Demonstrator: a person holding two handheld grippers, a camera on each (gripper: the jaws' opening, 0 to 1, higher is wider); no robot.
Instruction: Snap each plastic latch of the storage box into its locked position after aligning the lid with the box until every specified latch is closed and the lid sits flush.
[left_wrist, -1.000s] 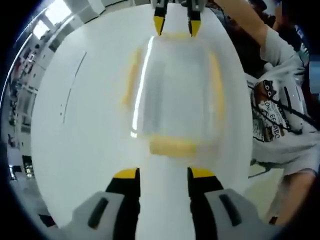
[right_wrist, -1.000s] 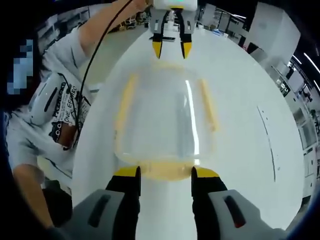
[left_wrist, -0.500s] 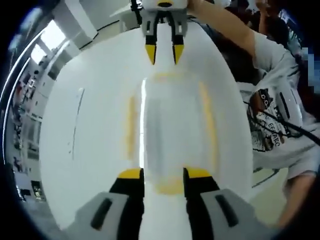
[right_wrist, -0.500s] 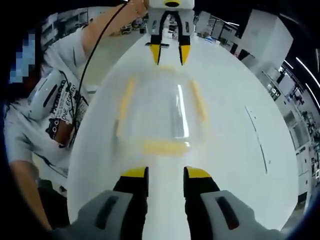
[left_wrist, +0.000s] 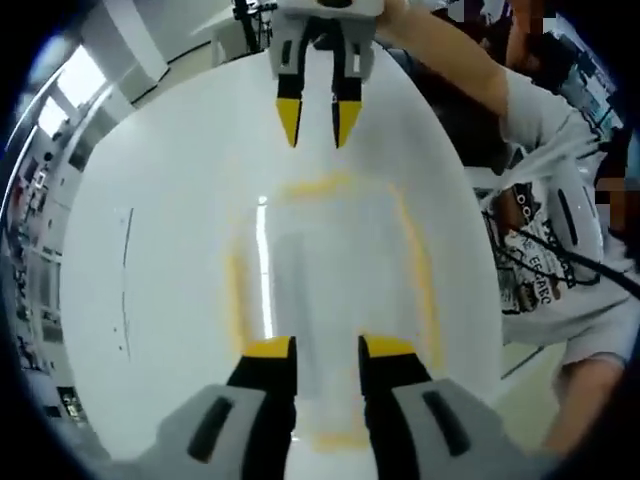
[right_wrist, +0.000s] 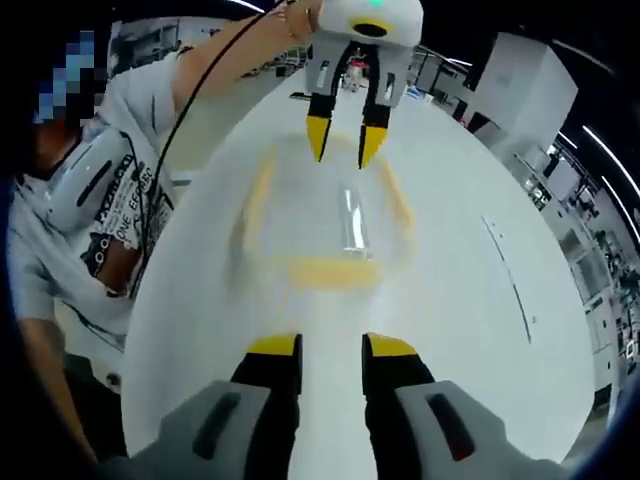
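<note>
A clear plastic storage box (left_wrist: 330, 270) with a lid and yellow latches lies on the white table (left_wrist: 160, 200). It is blurred. In the left gripper view my left gripper (left_wrist: 328, 350) is open, its yellow tips over the box's near end, nothing between them. The right gripper (left_wrist: 315, 108) hangs open past the far latch (left_wrist: 320, 185). In the right gripper view the box (right_wrist: 325, 225) lies farther off. My right gripper (right_wrist: 332, 348) is open over bare table, short of the near latch (right_wrist: 325, 270). The left gripper (right_wrist: 345, 135) hovers at the box's far end.
A person in a grey printed sweatshirt (left_wrist: 560, 240) stands along one table edge, also seen in the right gripper view (right_wrist: 100, 220), with a black cable (right_wrist: 190, 100) running down from an arm. A thin dark line (right_wrist: 505, 270) marks the table. Shelving and lights lie beyond.
The left gripper has come forward over the box's near end. The right gripper has drawn back from the box. Both pairs of jaws stand a little closer together.
</note>
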